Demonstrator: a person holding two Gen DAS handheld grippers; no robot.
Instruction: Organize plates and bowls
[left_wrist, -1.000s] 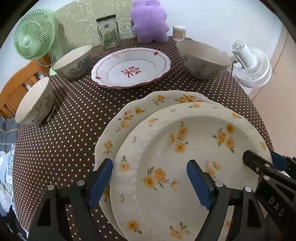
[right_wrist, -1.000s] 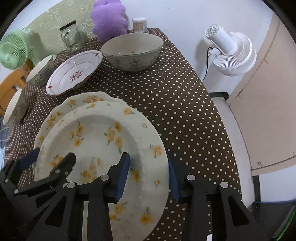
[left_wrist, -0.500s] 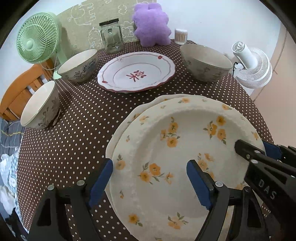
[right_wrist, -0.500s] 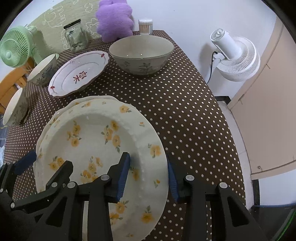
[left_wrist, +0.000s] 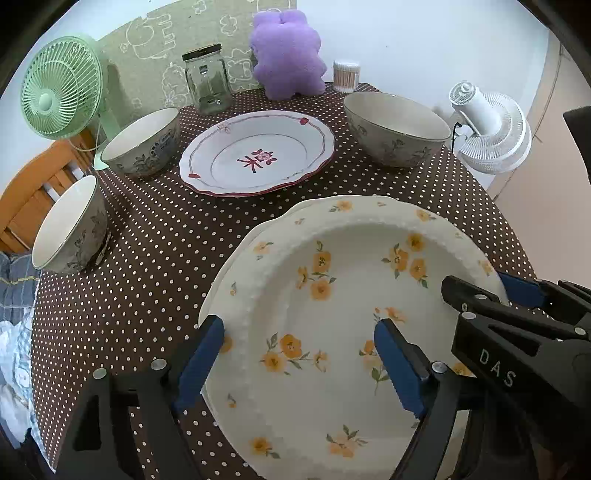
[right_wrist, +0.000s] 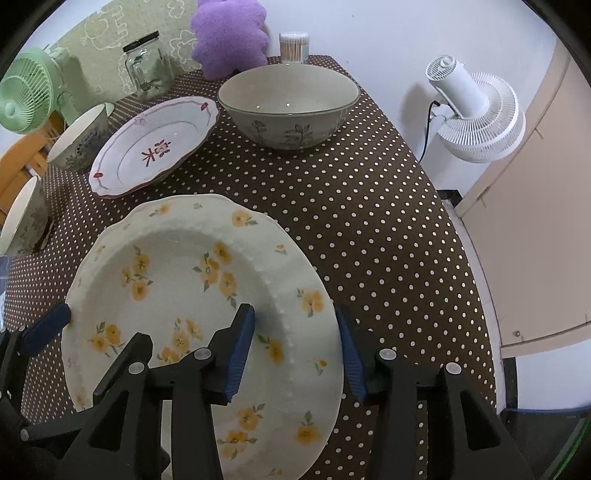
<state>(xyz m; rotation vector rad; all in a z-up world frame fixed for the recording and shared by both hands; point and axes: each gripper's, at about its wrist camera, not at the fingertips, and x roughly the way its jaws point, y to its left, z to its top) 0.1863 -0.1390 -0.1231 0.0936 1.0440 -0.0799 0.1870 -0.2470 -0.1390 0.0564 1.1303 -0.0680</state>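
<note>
Item: cream round ceramic plate with yellow flowers and a beaded inner ring (left_wrist: 354, 317), face up, near edge of the bench (right_wrist: 369, 229). Round, so no long axis; it lies close to level, well upward. It rests on a matching second yellow-flowered plate (left_wrist: 295, 212), whose rim shows only at the far left, likely placed so to stack like with like.

Left tongs (left_wrist: 299, 360): jaws wide apart over the plate's near-left rim; whether either pad touches it cannot be told.

Right tongs (right_wrist: 297, 350): jaws open, straddling the right rim, one pad over the well, one outside; contact unclear.

Farther: white scalloped plate with red rim and red character (left_wrist: 256, 155), centre. Small floral bowls, far left (left_wrist: 142, 142) and left edge (left_wrist: 70, 225). Large grey-green floral bowl (right_wrist: 288, 105), far right. These remain unstacked.
</note>
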